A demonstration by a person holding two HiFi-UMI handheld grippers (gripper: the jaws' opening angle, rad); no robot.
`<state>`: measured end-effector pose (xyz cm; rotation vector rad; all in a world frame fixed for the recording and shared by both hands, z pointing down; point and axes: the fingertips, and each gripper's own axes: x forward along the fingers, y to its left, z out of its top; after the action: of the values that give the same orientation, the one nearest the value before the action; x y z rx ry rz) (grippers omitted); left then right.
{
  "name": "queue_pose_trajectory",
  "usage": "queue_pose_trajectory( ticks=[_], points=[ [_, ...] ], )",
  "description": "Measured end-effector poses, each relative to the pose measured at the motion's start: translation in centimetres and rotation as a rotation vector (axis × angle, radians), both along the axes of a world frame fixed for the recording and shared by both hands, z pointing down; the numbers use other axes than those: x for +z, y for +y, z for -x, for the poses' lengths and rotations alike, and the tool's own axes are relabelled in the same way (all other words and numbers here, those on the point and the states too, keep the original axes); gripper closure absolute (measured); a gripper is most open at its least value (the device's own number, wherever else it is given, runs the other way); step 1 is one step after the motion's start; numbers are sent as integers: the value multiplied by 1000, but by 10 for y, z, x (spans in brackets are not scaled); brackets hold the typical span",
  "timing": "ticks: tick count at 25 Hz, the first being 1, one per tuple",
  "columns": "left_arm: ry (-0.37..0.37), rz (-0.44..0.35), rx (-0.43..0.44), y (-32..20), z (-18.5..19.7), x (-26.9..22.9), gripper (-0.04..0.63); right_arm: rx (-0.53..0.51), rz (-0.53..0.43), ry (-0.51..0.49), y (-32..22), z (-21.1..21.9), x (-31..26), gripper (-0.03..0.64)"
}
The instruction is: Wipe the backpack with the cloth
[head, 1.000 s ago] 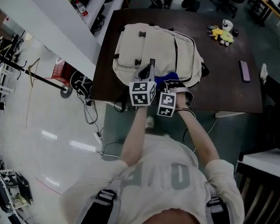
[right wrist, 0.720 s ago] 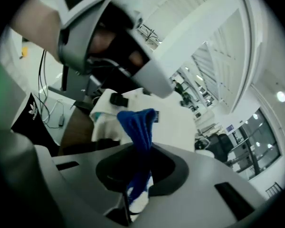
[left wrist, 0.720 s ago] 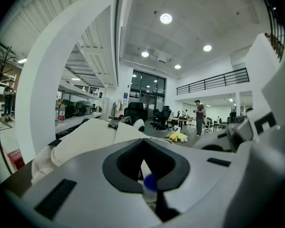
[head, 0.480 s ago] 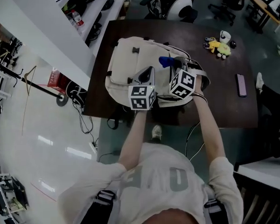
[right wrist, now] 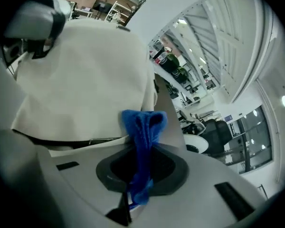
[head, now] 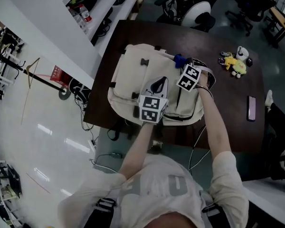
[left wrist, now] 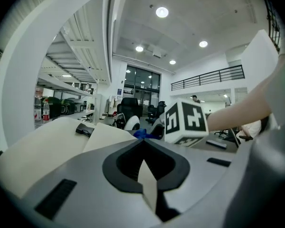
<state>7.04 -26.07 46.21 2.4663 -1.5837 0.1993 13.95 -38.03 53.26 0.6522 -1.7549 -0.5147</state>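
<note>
Over the last second the left gripper (head: 157,86) had kept its place on the front of the cream backpack (head: 133,80). The right gripper (head: 182,63) had carried the blue cloth (head: 179,59) from the pack's near edge up across it to the far edge.

In the left gripper view the jaws were closed to a thin slit, with a sliver of cream showing in it. Whether any fabric was pinched there could not be told. The backpack's front spread ahead of and to the left of these jaws, and the other gripper's marker cube (left wrist: 185,122) stood ahead to their right, with the cloth just left of it.

The right gripper's jaws were clamped on the cloth, which stood bunched up between them and stuck out past their tips. Its free end was touching the backpack, which filled the view ahead and to the left. The pack lay on the dark worktop (head: 228,94).
</note>
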Motion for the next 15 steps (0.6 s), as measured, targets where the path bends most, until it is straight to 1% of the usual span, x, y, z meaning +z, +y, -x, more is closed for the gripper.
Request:
queue_pose_trajectory(
  ticks=[3, 8, 11, 13, 15],
  points=[
    [-8, 2, 7, 0, -2, 1, 592, -12, 5, 16, 6, 2, 22, 577],
    [-24, 3, 5, 1, 0, 3, 592, -45, -38, 8, 22, 2, 19, 578],
    [-29, 1, 8, 0, -2, 4, 592, -38, -56, -5, 36, -3, 18, 577],
    [-27, 1, 9, -1, -3, 4, 592, -41, -63, -2, 46, -5, 18, 578],
    [-24, 0, 7, -1, -2, 5, 592, -66, -76, 11, 59, -3, 16, 578]
  ],
)
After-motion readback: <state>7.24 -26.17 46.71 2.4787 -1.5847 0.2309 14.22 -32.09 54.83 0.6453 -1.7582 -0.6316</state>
